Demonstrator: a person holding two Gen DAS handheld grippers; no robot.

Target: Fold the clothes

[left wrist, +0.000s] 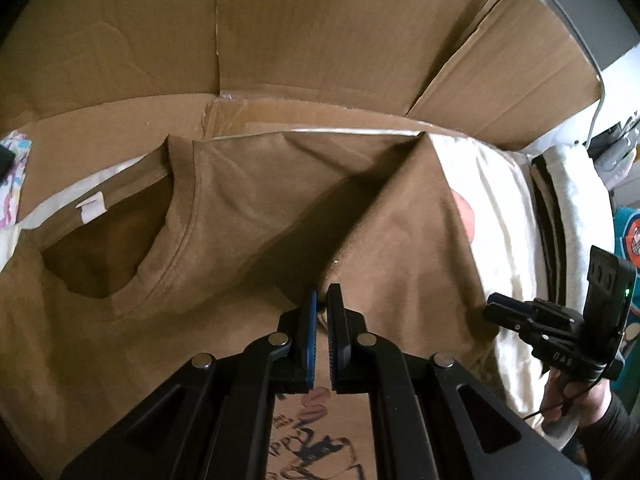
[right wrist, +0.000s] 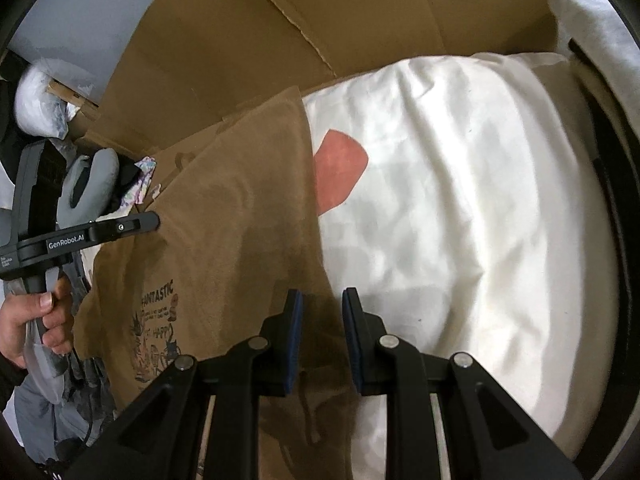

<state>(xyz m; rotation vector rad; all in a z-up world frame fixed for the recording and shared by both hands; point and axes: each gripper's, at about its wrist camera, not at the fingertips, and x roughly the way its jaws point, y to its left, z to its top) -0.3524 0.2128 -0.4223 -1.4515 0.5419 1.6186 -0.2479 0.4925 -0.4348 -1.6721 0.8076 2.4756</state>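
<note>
The left tongs (left wrist: 322, 296) pinch a raised ridge of the brown T-shirt (left wrist: 240, 208); if that thin bite slips, the fold could drop askew. The right tongs (right wrist: 322, 300) stand parted over the shirt's edge, holding nothing. The shirt lies ahead of both tongs on a white cloth (right wrist: 460, 200), collar (left wrist: 168, 248) to the left tongs' left, one side turned over, printed front below, cardboard (left wrist: 320, 32) beyond.

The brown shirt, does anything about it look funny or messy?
Yes. The brown shirt is not lying flat: the left tongs pinch its cloth and pull it up into a tent-like ridge. It also lies partly over a white garment, hiding part of that one's pink patch. The right tongs are open.
</note>
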